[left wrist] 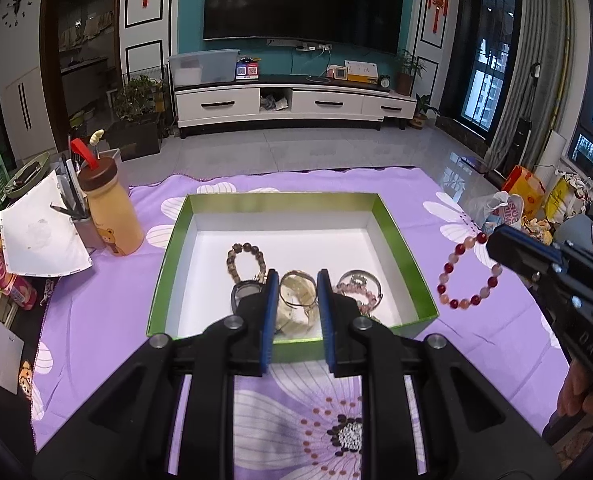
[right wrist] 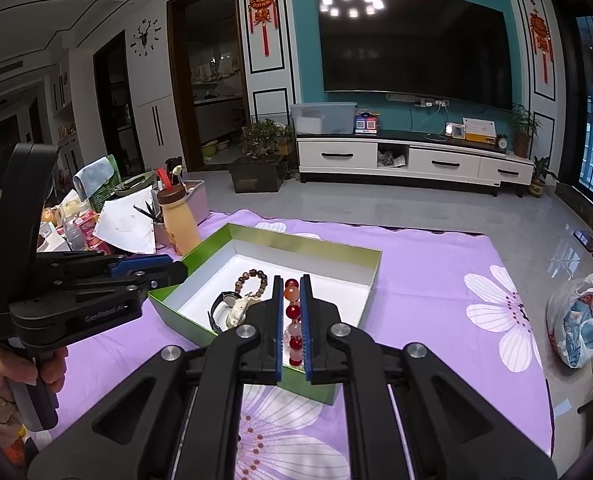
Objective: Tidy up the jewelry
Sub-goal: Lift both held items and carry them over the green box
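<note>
A green box (left wrist: 280,199) (right wrist: 308,242) with a white inside lies on the purple flowered cloth (left wrist: 108,312). It holds a brown bead bracelet (left wrist: 246,258) (right wrist: 252,278), a black watch (left wrist: 243,293) (right wrist: 219,308), a gold watch (left wrist: 296,294) and a pink bead bracelet (left wrist: 356,290). My right gripper (right wrist: 291,280) (left wrist: 493,239) is shut on a red and pink bead bracelet (right wrist: 292,312) (left wrist: 470,274), which hangs in the air by the box's right wall. My left gripper (left wrist: 298,276) (right wrist: 178,270) hovers over the box's near edge, slightly open, with nothing between its pads.
At the table's left stand a yellow bottle (left wrist: 112,216) (right wrist: 180,220) with a brown lid, a pen holder (left wrist: 82,224), a white sheet (left wrist: 42,240) and snack packets. A plastic bag (right wrist: 580,320) (left wrist: 496,208) lies off the cloth's right edge. A person's hand (right wrist: 12,368) grips the left handle.
</note>
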Tool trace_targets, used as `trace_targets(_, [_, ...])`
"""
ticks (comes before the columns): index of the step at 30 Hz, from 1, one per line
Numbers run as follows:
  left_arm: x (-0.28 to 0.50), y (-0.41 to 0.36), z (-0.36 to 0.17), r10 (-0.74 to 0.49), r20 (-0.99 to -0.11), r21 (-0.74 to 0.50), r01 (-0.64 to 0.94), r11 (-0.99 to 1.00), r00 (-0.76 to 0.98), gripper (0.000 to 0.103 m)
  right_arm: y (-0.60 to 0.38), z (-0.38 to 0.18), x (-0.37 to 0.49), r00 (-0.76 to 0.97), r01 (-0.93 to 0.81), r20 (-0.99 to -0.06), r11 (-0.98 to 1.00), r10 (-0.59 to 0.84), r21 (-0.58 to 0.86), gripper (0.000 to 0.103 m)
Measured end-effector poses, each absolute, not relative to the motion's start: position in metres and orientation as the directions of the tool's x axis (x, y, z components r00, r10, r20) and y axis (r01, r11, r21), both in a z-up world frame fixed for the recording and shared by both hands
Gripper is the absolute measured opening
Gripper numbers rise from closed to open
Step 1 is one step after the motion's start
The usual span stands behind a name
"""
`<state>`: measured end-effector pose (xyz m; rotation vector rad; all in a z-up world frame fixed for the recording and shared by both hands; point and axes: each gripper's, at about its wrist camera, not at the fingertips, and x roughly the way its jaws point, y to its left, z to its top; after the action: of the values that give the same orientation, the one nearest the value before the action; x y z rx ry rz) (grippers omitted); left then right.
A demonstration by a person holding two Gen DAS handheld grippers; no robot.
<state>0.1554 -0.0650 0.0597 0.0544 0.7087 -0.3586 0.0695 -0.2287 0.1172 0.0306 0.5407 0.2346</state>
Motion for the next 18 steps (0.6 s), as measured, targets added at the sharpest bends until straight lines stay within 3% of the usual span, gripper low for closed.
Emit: trace_targets(18, [0.196,-0.083,0.05,-0.304,-0.656,-0.081,0.336,0.938,0.69,0.019,-0.227,0.103,0.111,0.81,-0.22,-0.528,0.967,0.253,0.127,0.007])
